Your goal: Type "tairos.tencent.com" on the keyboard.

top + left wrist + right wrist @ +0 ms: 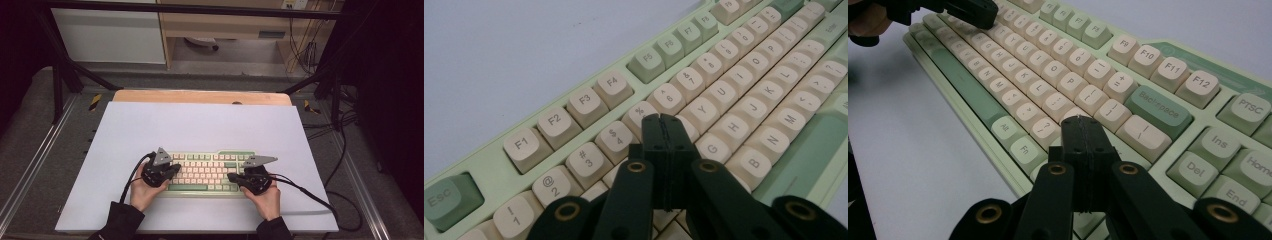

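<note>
White table bears a keyboard; both tongs closed over its keys.

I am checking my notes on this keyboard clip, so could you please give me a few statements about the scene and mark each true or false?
1. Both grippers are over the keyboard. True.
2. The left gripper is wide open. False: its jaws are pressed together.
3. The right gripper is near the Backspace key. True.
4. The Esc key is cream. False: it is green.
5. The keyboard lies on bare wood. False: it lies on a pale sheet.
</note>
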Demonstrator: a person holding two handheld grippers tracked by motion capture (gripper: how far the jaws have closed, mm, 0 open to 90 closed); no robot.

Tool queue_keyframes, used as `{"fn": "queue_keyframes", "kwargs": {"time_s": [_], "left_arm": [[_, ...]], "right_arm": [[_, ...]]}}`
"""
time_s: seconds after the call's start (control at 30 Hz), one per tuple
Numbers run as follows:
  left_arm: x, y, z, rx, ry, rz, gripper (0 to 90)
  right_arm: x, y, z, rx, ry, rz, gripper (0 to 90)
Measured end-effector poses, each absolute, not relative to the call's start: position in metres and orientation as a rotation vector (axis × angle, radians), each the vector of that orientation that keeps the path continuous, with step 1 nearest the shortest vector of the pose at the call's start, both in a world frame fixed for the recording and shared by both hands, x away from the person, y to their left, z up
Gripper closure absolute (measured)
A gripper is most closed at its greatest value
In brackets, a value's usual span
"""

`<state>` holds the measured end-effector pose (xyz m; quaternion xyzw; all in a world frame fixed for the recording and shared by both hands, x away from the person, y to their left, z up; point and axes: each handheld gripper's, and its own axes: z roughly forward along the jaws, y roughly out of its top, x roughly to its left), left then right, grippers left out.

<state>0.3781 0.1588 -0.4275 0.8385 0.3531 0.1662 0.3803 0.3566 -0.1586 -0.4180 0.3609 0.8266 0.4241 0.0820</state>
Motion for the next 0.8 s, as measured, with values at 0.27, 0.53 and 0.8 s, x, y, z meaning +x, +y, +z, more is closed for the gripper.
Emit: {"fn": "queue_keyframes", "kwargs": {"time_s": [0.27,0.53,0.8], "left_arm": [[0.377,0.159,-0.428,2.142,0.893,0.42,90.0],[0.37,0.163,-0.42,2.133,0.867,0.412,89.9],[0.361,0.172,-0.416,2.131,0.853,0.41,89.9]], "right_arm": [[0.356,-0.16,-0.416,1.083,2.461,1.276,90.0],[0.355,-0.161,-0.415,1.079,2.454,1.284,90.0],[0.355,-0.162,-0.413,1.079,2.446,1.299,90.0]]}}
